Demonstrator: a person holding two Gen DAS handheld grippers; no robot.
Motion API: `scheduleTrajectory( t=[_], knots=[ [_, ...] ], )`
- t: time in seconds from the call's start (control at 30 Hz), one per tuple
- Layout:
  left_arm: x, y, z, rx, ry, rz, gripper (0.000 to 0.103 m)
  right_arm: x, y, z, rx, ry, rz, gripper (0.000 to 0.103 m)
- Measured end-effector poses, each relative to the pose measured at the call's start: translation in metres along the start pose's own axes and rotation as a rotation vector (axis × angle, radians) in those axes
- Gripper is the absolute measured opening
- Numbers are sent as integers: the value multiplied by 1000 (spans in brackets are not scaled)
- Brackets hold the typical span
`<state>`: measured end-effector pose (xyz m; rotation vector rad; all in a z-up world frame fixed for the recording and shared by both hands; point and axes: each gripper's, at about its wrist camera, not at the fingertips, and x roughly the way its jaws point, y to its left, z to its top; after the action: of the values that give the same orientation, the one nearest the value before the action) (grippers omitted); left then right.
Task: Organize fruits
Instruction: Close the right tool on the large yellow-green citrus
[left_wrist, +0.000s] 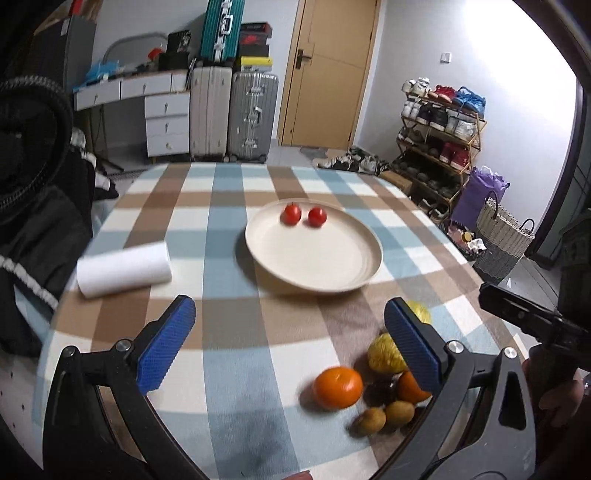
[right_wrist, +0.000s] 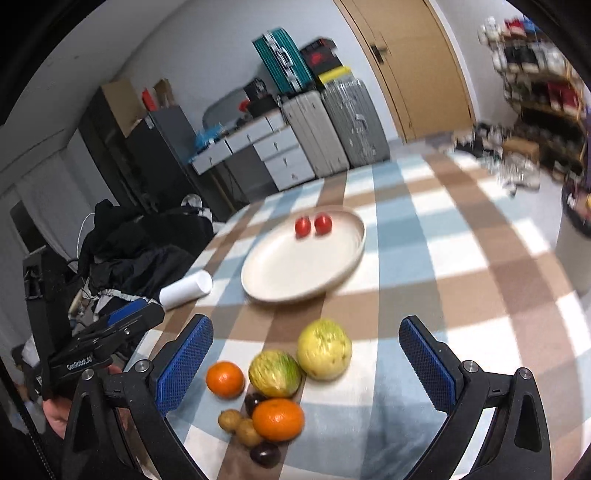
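Checked tablecloth (right_wrist: 406, 236) blurs; both tools gape empty, left tool (left_wrist: 291, 332) half-hiding an orange (left_wrist: 410, 387).

Both grippers hover side by side at the near edge, the left gripper (left_wrist: 288, 341) and right gripper (right_wrist: 306, 363) spread wide (nothing between the blue pads).

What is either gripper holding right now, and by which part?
Nothing. The left gripper and the right gripper are both open with nothing between their pads; the fruit pile lies untouched on the tablecloth.
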<state>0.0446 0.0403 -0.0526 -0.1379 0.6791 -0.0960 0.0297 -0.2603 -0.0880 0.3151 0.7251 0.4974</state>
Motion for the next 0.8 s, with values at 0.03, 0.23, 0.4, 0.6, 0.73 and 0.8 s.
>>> scheduleTrajectory(
  t=[0.03, 0.23, 0.4, 0.6, 0.73, 0.8],
  knots=[
    [4, 2, -3, -8, 12, -1, 102, 4, -3, -2, 16, 16, 10, 103],
    [25, 8, -8, -26, 53, 0, 102, 32, -22, -7, 109, 95, 45, 103],
    [34, 5, -7, -13, 67, -5, 102, 45, -28, -6, 145, 131, 70, 102],
    [42, 4, -8, -9, 78, -12, 102, 62, -29, -6, 170, 181, 82, 90],
    [47, 4, -8, -9, 85, -11, 102, 70, -27, -7, 167, 209, 68, 79],
    [49, 4, -7, -9, 87, -12, 102, 73, -29, -7, 176, 215, 65, 72]
  ],
)
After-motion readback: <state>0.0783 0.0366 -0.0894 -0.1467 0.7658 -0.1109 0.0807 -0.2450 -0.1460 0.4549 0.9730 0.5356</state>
